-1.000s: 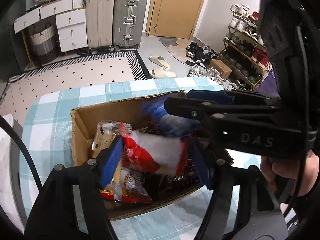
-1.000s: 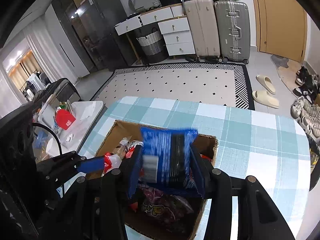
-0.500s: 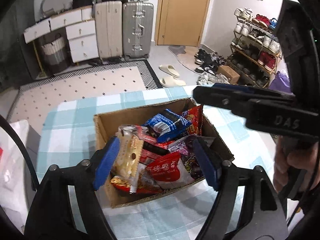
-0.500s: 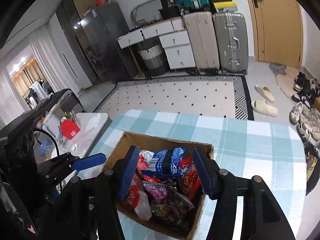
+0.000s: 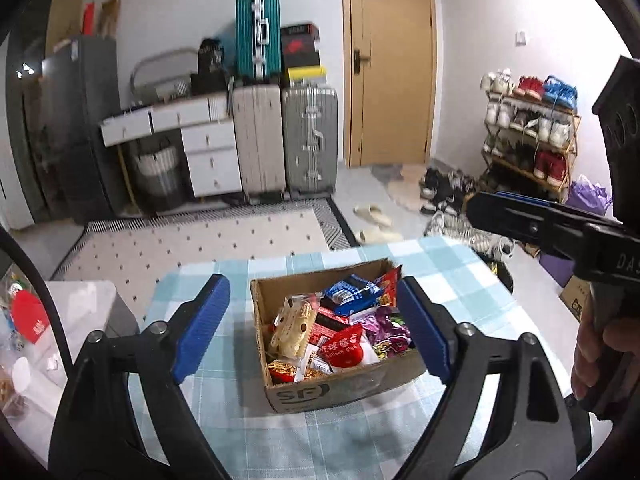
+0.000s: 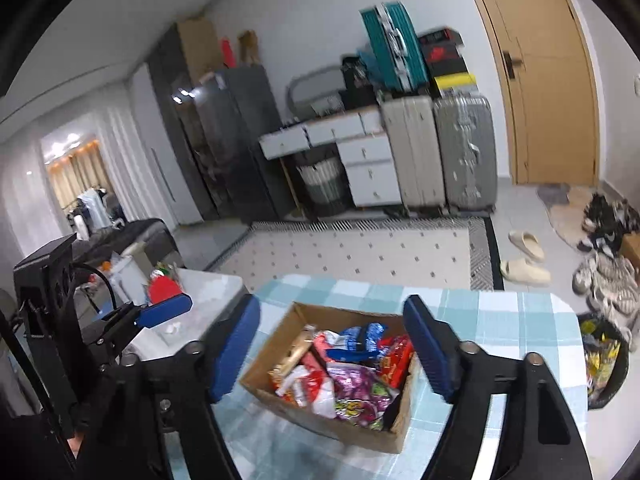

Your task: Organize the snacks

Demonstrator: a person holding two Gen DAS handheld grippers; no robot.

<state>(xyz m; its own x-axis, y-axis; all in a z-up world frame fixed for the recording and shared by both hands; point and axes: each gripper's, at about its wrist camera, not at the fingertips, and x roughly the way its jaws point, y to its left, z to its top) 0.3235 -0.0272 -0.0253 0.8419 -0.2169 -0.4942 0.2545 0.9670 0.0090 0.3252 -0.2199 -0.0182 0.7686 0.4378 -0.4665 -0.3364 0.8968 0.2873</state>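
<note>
From my seat I see a table under a teal-and-white checked cloth, and everything else I place from the cardboard box standing on it. Beyond the box lies a pale rug with small dark dots; past that, against the far wall, stand a beige suitcase and a silver one beside white drawers. A wooden door is beyond the box to the right, and a shoe rack further right still.

The box holds the snack packets, heaped loosely. Its long axis runs away from me toward the rug, angled slightly rightward in the left wrist view, with its printed short end nearest me.

My left gripper hangs above the box with nothing between its blue pads, its jaws opening. My right gripper does the same: jaws opening, empty, the box seen below them.
</note>
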